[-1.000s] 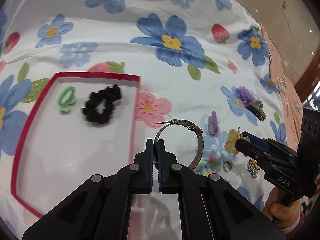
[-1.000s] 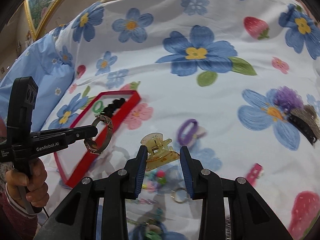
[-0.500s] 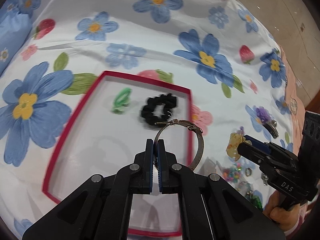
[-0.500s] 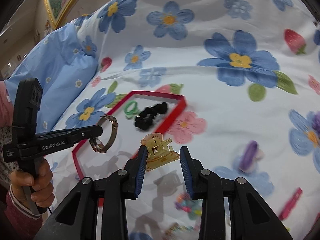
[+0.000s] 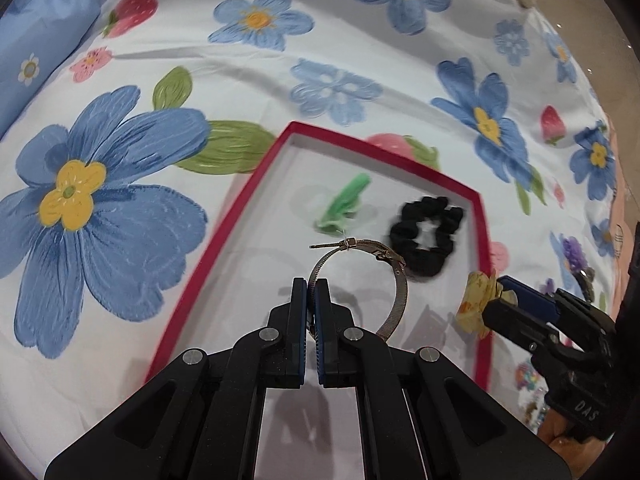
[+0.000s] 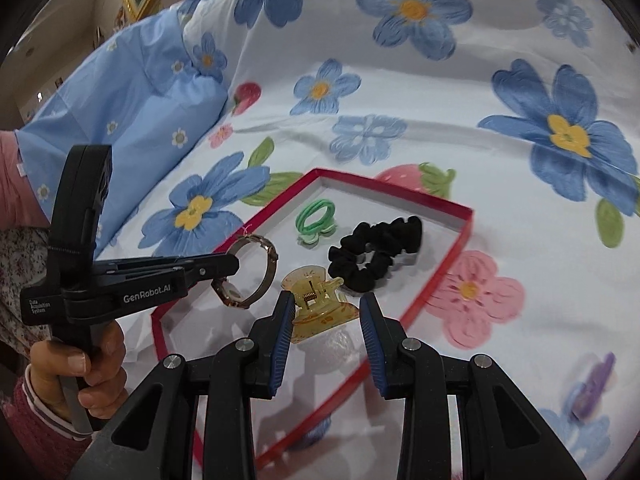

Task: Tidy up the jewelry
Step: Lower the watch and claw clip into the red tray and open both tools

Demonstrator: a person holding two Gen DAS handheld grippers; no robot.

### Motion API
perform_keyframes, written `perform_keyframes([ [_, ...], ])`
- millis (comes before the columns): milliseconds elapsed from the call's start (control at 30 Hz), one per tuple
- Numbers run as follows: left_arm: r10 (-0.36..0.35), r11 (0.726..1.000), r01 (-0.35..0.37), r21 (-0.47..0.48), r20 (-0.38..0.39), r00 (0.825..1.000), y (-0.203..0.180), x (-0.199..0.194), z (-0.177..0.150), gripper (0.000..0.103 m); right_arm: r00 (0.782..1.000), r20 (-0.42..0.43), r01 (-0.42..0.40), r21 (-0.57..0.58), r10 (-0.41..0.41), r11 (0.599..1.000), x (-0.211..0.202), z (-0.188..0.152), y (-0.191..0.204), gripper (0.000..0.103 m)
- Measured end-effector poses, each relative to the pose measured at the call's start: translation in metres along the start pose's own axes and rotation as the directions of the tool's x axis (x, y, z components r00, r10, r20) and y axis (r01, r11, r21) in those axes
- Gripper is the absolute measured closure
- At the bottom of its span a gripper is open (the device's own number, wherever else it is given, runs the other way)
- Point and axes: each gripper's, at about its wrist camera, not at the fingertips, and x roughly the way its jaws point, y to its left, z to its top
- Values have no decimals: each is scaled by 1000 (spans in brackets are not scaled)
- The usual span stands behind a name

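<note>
A red-rimmed white tray [image 5: 224,240] [image 6: 440,276] lies on the flowered bedsheet. In it are a green hair tie [image 5: 344,204] [image 6: 316,218] and a black scrunchie [image 5: 424,240] [image 6: 376,252]. My left gripper [image 5: 311,292] [image 6: 232,266] is shut on the metal band of a wristwatch [image 5: 396,280] [image 6: 256,272], which hangs above the tray's middle. My right gripper [image 6: 326,312] [image 5: 504,300] is shut on a yellow claw clip [image 6: 320,304] [image 5: 476,300], just inside the tray's right rim, close beside the scrunchie.
A light blue pillow [image 6: 140,92] [image 5: 44,28] lies left of the tray. To the right lie a purple clip [image 6: 596,376], a purple scrunchie with a dark clip [image 5: 576,256] and colourful beads [image 5: 528,376]. A person's hand [image 6: 80,364] grips the left handle.
Both grippers have moved left from the loose pile to above the tray, carrying the watch and the yellow clip. Neither grip has changed.
</note>
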Motion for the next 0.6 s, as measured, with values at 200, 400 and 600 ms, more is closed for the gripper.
perform_keyframes([
  [200,27,1000,-27,-14,-36,999,11,20,4,100,998,-57,25,-30,-26,999,28,2,3,69],
  [400,46,999,-46,-11,-52,998,12,28,5,101,994,-103,42,-49,-47,998,45,0,-1,69],
  [600,66,998,-66,4,-56,996,9,32,8,100,991,-114,63,-85,-73,994,48,0,2,69],
])
